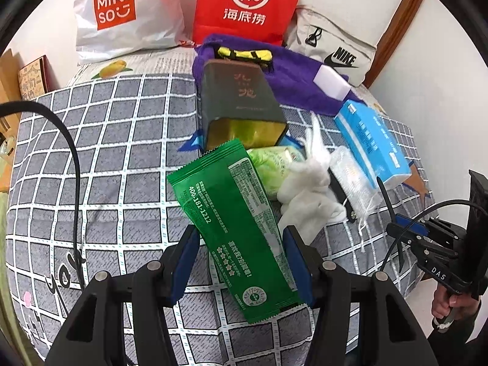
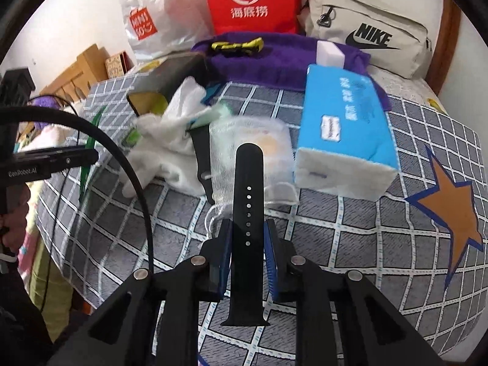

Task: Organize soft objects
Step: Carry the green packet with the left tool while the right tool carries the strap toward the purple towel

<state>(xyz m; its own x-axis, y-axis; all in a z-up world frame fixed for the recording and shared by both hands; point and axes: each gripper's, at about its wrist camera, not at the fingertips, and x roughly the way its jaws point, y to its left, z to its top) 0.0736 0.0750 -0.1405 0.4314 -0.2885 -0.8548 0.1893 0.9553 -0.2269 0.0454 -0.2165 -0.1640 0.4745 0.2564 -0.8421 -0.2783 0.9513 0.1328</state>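
Green packet (image 1: 235,228) clamped crosswise in left claw (image 1: 241,259), black watch strap (image 2: 247,228) pinched lengthwise in right claw (image 2: 248,253), both apparently lifted off the bed (image 1: 122,152) for sorting.

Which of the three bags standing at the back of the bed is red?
The middle one, the red paper bag with the white "Hi" logo. The white plastic Miniso bag stands left of it; the beige fabric Nike bag lies to its right.

Green foil packet (image 1: 235,228): flat, printed, held lengthwise off the bedspread. Black perforated watch strap (image 2: 247,228): straight, held upright. White gloves (image 1: 308,189), crumpled; gauze pouch (image 2: 250,149), lying flat alongside.
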